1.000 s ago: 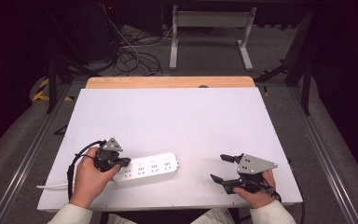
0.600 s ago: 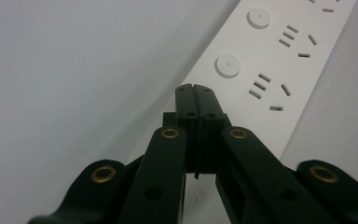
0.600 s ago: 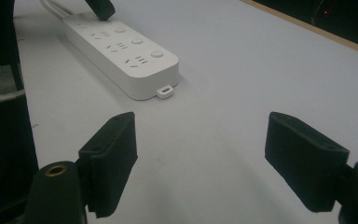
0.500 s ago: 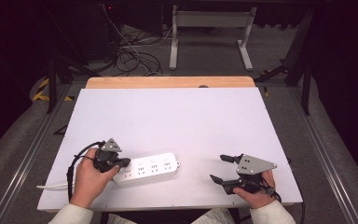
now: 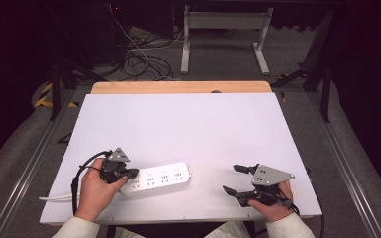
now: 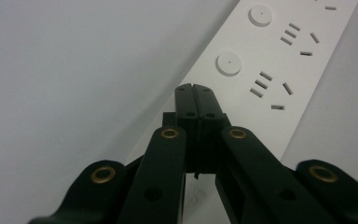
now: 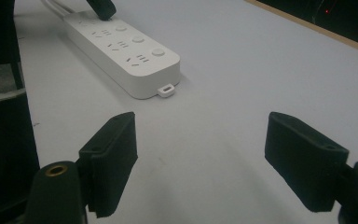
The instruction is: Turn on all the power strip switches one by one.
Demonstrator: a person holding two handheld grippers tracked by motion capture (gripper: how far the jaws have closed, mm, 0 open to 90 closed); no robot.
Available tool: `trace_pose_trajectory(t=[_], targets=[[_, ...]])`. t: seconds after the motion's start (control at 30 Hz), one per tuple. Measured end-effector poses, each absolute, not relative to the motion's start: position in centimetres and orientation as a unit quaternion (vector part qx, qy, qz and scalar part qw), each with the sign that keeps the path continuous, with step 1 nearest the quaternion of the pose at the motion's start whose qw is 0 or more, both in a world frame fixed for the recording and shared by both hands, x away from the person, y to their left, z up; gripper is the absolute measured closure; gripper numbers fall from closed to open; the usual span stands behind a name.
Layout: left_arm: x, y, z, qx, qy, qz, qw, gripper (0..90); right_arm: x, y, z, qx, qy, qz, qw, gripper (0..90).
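Nothing has visibly shifted since the earlier frames: both hands and the power strip sit where they were a second ago. One left gripper (image 5: 131, 173) has its jaws pressed fully together, nothing between them, and its tip rests on or just over the near-left end of the single white power strip (image 5: 155, 179); in the left gripper view the closed tip (image 6: 196, 95) lies over the strip's (image 6: 279, 70) surface close to one of its round buttons (image 6: 229, 63). One right gripper (image 5: 234, 179) is spread wide and holds nothing, its two black pads (image 7: 114, 154) well apart above bare table, near the front right edge. The person's left hand (image 5: 95, 191) and right hand (image 5: 273, 206) each grip one tool. In the right gripper view the strip (image 7: 126, 53) shows three round buttons, each beside a group of socket slots, and a small tab at its near end. A white cord (image 5: 57, 198) leaves its left end. No brand or writing can be read on it. The strip lies flat on the one white table (image 5: 188, 129), between the two grippers, touching or nearly touching the left one and well apart from the right.
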State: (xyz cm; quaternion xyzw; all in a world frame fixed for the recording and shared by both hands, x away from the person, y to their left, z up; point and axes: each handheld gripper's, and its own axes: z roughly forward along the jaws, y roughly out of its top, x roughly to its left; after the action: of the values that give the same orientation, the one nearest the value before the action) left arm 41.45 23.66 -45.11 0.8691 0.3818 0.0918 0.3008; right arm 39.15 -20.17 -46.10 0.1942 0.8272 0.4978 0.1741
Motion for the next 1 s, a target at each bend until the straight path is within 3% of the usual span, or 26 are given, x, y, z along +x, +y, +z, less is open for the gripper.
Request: trace_pose_trajectory(t=[0.33, 1.0], targets=[[40.4, 23.3, -42.2, 0.852, 0.36, 0.136, 0.355, 90.0, 39.3, -20.3, -46.1, 0.195, 0.827, 0.498, 0.174, 25.7], [41.3, 21.1, -42.9, 0.863, 0.345, 0.114, 0.351, 90.0, 39.3, -20.2, -46.1, 0.195, 0.827, 0.499, 0.173, 25.7]])
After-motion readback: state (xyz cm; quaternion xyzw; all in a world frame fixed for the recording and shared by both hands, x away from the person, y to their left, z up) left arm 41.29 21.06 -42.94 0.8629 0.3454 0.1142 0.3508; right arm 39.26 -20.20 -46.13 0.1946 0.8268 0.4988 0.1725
